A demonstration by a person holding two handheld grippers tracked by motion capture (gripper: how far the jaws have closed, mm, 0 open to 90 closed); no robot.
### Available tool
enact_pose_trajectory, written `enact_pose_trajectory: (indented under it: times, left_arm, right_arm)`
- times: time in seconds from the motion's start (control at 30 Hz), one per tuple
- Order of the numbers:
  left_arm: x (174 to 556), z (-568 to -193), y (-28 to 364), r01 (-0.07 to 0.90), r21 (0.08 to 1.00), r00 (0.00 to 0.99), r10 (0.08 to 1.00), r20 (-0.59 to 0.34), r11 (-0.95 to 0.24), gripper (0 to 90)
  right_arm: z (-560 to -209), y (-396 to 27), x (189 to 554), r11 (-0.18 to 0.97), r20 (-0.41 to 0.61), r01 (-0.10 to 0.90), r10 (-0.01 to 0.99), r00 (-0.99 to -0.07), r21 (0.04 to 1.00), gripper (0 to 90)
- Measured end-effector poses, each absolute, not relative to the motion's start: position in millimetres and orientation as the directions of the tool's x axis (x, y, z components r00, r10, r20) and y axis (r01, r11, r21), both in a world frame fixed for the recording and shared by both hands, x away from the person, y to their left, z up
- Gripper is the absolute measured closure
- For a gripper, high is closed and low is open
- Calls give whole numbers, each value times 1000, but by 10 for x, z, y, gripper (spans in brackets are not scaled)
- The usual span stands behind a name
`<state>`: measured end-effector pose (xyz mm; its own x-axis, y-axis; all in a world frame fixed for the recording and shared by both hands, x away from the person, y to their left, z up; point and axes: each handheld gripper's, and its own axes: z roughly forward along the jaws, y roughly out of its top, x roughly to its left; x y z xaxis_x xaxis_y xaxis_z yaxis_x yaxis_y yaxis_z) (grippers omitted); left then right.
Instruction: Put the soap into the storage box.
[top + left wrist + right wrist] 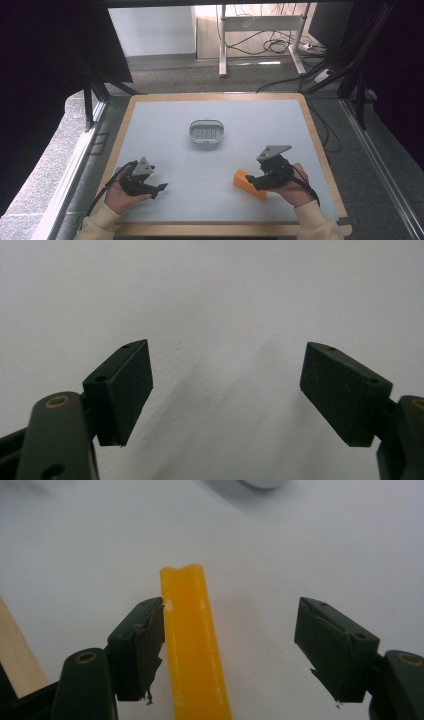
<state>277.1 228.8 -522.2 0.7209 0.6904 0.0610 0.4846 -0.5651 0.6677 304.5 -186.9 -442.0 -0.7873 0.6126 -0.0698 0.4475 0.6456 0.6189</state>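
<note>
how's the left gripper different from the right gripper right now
The left gripper has nothing between its jaws, just bare table; the right gripper has the yellow block between its jaws, against one jaw and clear of the other. The left gripper sits near the table's front left, the right gripper toward the front right, beside the block. Both are hand-held, open and low over the table.

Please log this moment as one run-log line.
left hand-held gripper: open, empty | right hand-held gripper: open, around yellow bar | container: mid-table
</note>
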Motion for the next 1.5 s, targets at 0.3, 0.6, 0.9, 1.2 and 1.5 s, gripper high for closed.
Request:
enact_pose_trajectory:
  times: [0.3,0.6,0.9,1.2,1.5]
  left_arm:
    - [2771,-5216,2303,486,671,718,694,58,-559,211]
    - [2771,-5221,2298,486,666,721,691,60,-566,211]
    - [2771,-5226,2298,485,664,723,688,61,-569,211]
    - [2776,-5234,2302,487,662,723,688,60,-570,211]
    - [2773,-5232,2303,486,664,723,688,60,-569,211]
  right_arm:
    - [-4501,-1719,3127,692,-39,482,591,-806,537,299]
    - [-4620,-1661,3127,725,-32,490,575,-818,484,318]
    - [-4730,-1623,3134,768,-24,506,558,-829,393,403]
    - [-4809,-1651,3171,776,6,517,553,-833,362,591]
    - [-4802,-1652,3170,791,-8,497,534,-845,357,613]
